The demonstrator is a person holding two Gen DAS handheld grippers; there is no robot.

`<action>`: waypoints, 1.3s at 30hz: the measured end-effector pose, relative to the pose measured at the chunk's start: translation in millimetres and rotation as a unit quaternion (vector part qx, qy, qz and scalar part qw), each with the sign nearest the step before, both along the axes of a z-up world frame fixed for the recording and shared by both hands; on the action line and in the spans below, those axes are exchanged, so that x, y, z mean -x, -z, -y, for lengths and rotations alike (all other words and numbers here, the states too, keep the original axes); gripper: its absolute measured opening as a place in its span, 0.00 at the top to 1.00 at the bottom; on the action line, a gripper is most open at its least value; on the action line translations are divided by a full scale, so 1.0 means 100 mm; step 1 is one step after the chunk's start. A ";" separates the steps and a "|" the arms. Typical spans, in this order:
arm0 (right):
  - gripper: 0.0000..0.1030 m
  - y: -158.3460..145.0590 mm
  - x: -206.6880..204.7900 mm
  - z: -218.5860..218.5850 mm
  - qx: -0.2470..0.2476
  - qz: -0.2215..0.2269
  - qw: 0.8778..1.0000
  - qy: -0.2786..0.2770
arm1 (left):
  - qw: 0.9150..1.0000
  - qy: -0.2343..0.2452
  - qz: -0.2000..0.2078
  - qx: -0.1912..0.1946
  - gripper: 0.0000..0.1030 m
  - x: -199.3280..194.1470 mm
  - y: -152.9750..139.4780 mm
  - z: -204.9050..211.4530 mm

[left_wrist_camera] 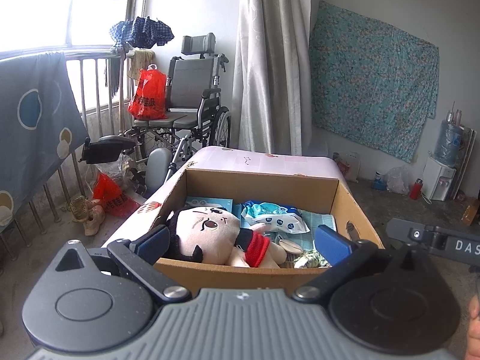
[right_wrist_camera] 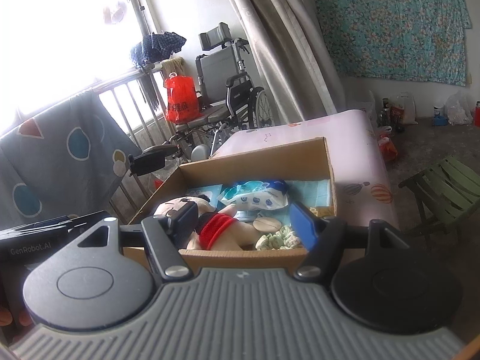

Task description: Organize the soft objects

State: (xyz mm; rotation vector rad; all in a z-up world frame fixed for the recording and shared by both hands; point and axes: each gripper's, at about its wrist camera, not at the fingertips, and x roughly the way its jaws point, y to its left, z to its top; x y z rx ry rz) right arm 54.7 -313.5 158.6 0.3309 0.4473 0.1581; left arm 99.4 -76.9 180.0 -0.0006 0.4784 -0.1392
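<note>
Both wrist cameras sit close before the box (left_wrist_camera: 261, 276), tilted slightly down into it, side by side; the right one (right_wrist_camera: 240, 261) rolls. Both share box, wheelchair (left_wrist_camera: 192, 96) and curtain (right_wrist_camera: 285, 45) beyond.

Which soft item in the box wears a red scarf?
The plush doll, lying at the cardboard box's left front; the wipes pack and green scrunchie beside it have none.

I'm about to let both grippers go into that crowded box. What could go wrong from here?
1. The plush doll lies against the cardboard box's near wall, so fingers coming down may catch the rim instead.
2. The wet-wipe pack rests beside the doll and could get dragged along.
3. Both open grippers hover close together, left gripper and right gripper, and may collide.
</note>
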 end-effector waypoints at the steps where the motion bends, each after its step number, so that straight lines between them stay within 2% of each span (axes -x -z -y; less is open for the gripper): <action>1: 0.34 -0.01 0.01 0.00 0.001 0.000 1.000 0.000 | 1.000 -0.002 -0.001 -0.006 0.00 0.00 0.00 0.02; 5: 0.34 -0.02 0.03 0.01 -0.001 0.003 1.000 -0.001 | 1.000 -0.005 0.001 -0.022 0.00 0.02 0.00 0.07; 12: 0.32 -0.03 0.07 -0.01 -0.005 0.005 1.000 -0.005 | 1.000 -0.010 -0.005 -0.015 0.00 0.01 0.01 0.06; 16: 0.32 -0.05 0.06 0.00 -0.030 -0.002 0.999 -0.015 | 1.000 -0.016 -0.008 -0.019 0.00 0.02 0.03 0.06; 20: 0.31 -0.07 0.07 -0.03 -0.017 0.002 1.000 -0.013 | 1.000 -0.015 -0.010 -0.022 0.00 0.02 0.05 0.07; 27: 0.31 -0.06 0.05 -0.03 -0.027 -0.006 0.999 -0.019 | 0.999 0.000 -0.014 -0.030 0.00 0.03 0.06 0.12; 39: 0.29 -0.10 0.06 -0.10 -0.013 -0.001 0.999 -0.031 | 1.000 0.005 -0.013 -0.028 0.00 0.04 0.08 0.12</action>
